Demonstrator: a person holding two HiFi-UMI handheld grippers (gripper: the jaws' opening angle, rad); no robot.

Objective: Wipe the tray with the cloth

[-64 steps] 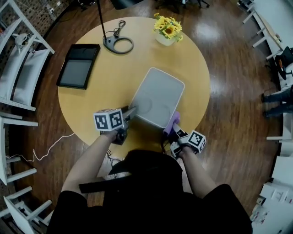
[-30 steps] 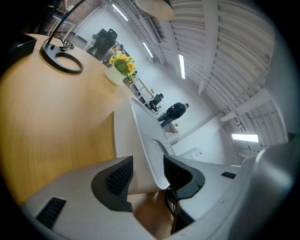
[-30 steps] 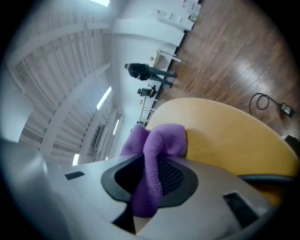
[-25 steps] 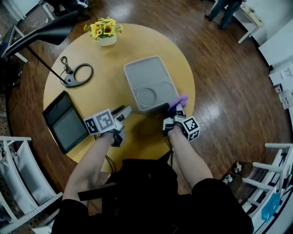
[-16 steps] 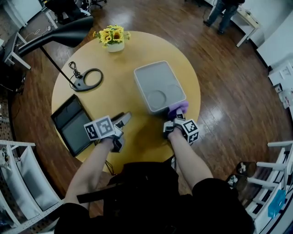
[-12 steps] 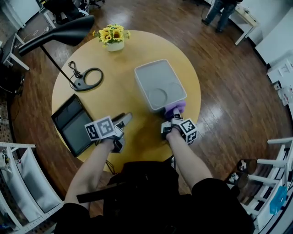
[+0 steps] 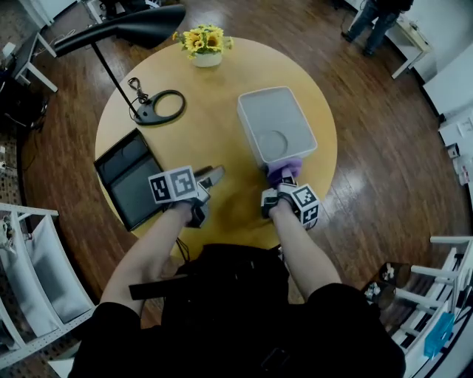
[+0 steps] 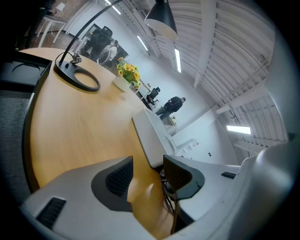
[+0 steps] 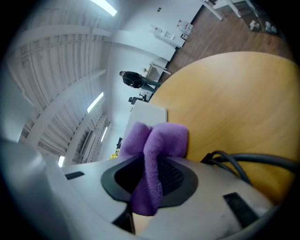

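Note:
A grey rectangular tray (image 7: 275,122) with a round recess lies on the round wooden table (image 7: 214,103). My right gripper (image 7: 283,179) is shut on a folded purple cloth (image 7: 283,172), held just off the tray's near edge. In the right gripper view the cloth (image 9: 154,154) bulges out between the jaws, with the tray (image 9: 145,117) behind it. My left gripper (image 7: 212,178) hovers over the table, to the left of the tray's near edge, open with nothing between its jaws. The left gripper view shows the tray (image 8: 152,138) beyond those jaws.
A dark tablet (image 7: 133,177) lies at the table's left. A black desk lamp stands on its ring base (image 7: 164,107) at the back left. A pot of yellow flowers (image 7: 205,43) sits at the far edge. A person (image 7: 373,18) stands far off on the wooden floor.
My head view has shifted, so the table sits differently in frame. The right gripper with the cloth stays at the tray's near edge, and the left gripper stays beside it.

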